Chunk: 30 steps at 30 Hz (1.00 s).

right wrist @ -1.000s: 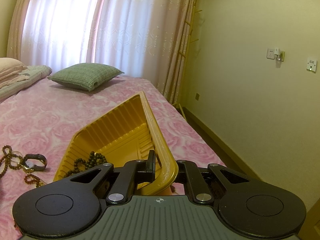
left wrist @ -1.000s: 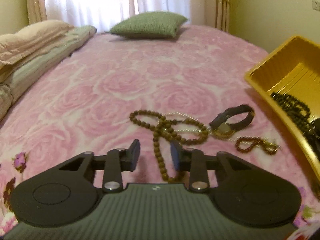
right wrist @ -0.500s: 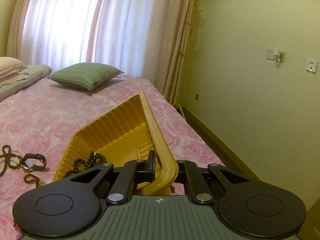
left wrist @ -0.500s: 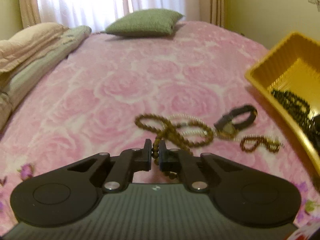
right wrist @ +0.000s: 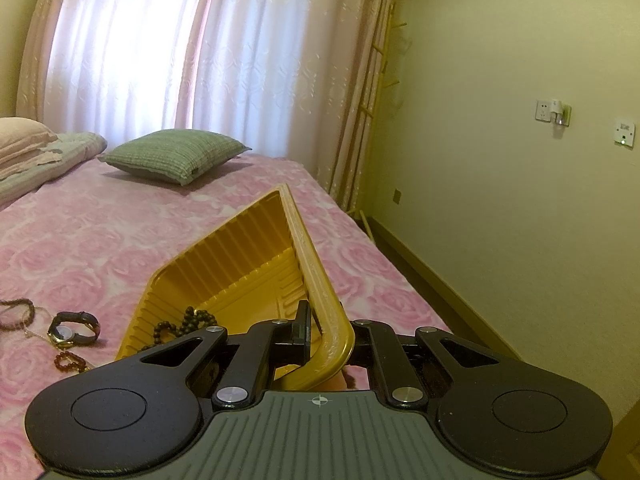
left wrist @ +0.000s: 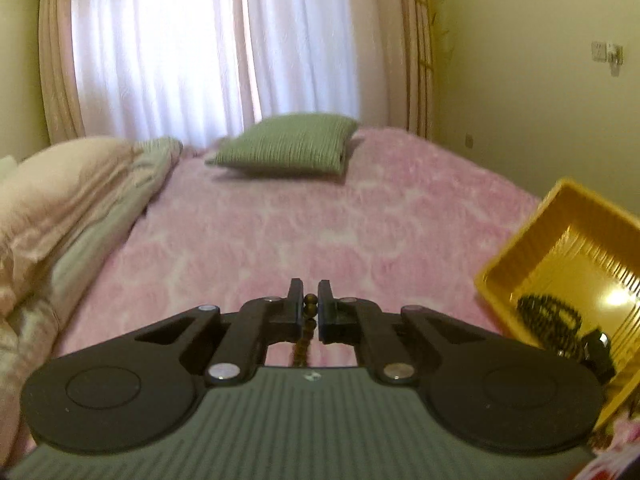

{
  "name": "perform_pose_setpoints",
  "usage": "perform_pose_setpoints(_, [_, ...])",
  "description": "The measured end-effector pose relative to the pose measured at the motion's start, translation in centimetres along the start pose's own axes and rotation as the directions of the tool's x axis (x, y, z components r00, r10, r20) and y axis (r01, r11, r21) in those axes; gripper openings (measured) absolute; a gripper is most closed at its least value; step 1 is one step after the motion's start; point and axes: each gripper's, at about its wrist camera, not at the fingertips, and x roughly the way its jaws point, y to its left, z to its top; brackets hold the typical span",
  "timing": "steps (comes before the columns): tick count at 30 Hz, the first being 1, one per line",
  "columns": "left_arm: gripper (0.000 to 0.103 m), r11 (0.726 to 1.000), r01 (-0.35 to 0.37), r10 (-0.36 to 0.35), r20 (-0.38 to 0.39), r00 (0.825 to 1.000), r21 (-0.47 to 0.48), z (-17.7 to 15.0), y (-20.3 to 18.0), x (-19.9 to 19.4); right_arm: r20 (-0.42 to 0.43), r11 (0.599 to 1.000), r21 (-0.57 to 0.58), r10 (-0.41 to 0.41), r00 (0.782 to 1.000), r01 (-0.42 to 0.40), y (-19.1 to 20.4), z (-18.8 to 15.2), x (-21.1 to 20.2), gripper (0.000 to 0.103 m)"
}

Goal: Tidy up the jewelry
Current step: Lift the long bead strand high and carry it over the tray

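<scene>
My left gripper [left wrist: 309, 307] is shut on a brown bead necklace [left wrist: 309, 310], which hangs down between the fingers above the pink bed. The yellow tray [left wrist: 520, 258] stands to the right with a dark bead string [left wrist: 548, 314] in it. My right gripper [right wrist: 329, 334] is shut on the near corner of the yellow tray [right wrist: 312, 276] and holds it tilted. In the right wrist view a black-strap watch [right wrist: 74, 326], a small reddish bead bracelet [right wrist: 70, 362] and another bead string [right wrist: 18, 314] lie on the bed left of the tray.
A green pillow [left wrist: 286, 146] lies at the head of the bed below the curtained window. Folded bedding [left wrist: 60, 208] is piled along the left side. The wall [right wrist: 520, 200] and floor gap run along the bed's right edge.
My left gripper closed on the brown bead necklace and lifted it off the bed, tilting upward so the other jewelry left its view. The right gripper kept its hold on the tray.
</scene>
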Motion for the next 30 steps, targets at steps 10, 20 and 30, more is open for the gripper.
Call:
perform_pose_setpoints(10, [0.006, 0.998, 0.056, -0.060, 0.098, 0.993, 0.042, 6.4, -0.4, -2.5, 0.005, 1.000, 0.000, 0.006, 1.000, -0.006, -0.2, 0.1, -0.3, 0.009])
perform_pose_setpoints(20, [0.005, 0.970, 0.202, -0.220, 0.143, 0.965, 0.133, 10.5, -6.4, -3.7, 0.008, 1.000, 0.002, 0.009, 1.000, -0.009, -0.2, 0.4, -0.3, 0.009])
perform_pose_setpoints(30, [0.005, 0.893, 0.421, -0.436, 0.079, 0.896, 0.160, 10.4, -16.0, -1.4, 0.005, 1.000, 0.008, 0.012, 1.000, -0.012, -0.1, 0.5, -0.2, 0.009])
